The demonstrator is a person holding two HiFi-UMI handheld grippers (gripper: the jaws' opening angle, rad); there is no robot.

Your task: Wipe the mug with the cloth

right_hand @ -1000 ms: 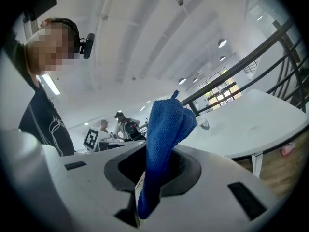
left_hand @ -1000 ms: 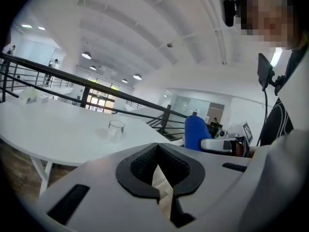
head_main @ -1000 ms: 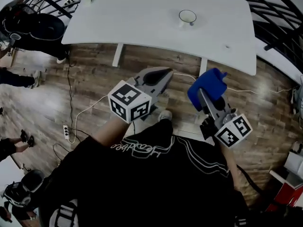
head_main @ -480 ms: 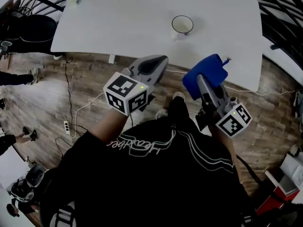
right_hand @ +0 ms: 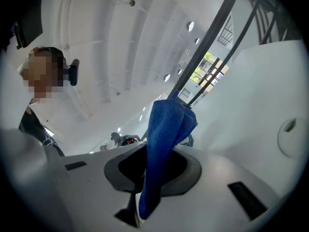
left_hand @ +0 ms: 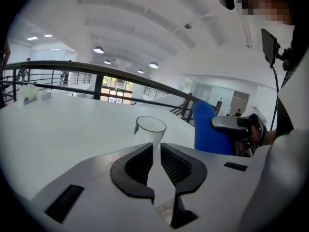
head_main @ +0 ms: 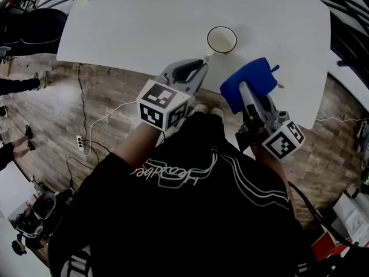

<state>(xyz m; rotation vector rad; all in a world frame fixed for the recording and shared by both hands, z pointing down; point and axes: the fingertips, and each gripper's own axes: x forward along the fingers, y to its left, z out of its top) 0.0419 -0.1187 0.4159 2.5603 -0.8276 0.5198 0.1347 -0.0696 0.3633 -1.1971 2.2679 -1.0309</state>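
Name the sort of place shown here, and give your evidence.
Probably an indoor mezzanine or open hall: black railing behind the white table, wood-plank floor, high ceiling with round lights.

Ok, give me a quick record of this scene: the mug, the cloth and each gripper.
mug: upright on the white table, untouched
cloth: blue, clamped in the right gripper, sticking out past its jaws
left gripper: jaws just been opening, slightly apart, nothing between them, aimed at the mug
right gripper: shut on the cloth, short of the mug
wiping: not yet begun
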